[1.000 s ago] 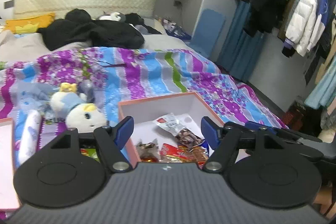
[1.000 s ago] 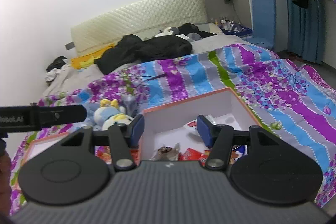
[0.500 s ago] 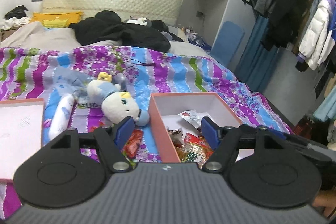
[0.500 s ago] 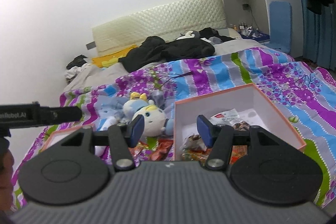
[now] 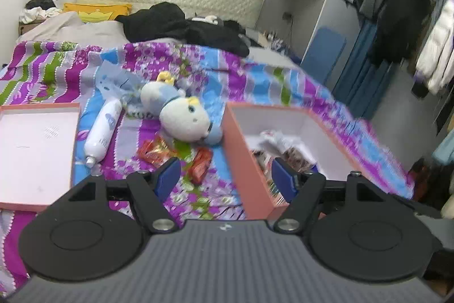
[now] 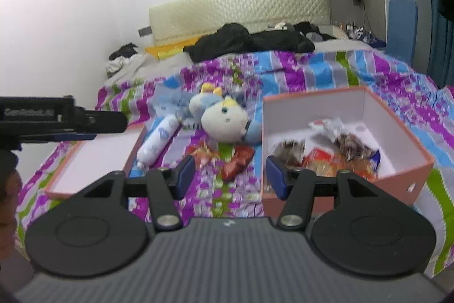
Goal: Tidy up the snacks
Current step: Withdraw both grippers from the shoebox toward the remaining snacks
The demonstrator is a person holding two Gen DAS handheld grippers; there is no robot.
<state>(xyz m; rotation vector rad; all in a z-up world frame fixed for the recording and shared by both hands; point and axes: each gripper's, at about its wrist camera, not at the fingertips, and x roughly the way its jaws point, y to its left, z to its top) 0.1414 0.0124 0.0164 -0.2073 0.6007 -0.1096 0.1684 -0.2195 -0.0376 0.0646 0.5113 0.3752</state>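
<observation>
Ahead of both jaw pairs, on the striped bedspread point(image 6: 312, 73): two loose red snack packets point(image 5: 198, 161) point(image 6: 237, 159), lying between the fingers' sightlines. Pink box point(image 6: 403, 115) beyond the right-hand fingers, holding more wrapped snacks point(image 6: 349, 144). Plush toy point(image 5: 184, 118) just past the packets; white bottle point(image 5: 103, 129) and box lid point(image 5: 34, 144) off left. Left gripper point(image 5: 225, 179) and right gripper point(image 6: 229, 175) both spread wide, nothing held.

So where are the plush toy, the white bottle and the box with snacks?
plush toy point(image 6: 224, 122): right wrist view, on its pale face.
white bottle point(image 5: 102, 129): left wrist view, mid-body.
snack box point(image 6: 405, 132): right wrist view, right inner wall.
</observation>
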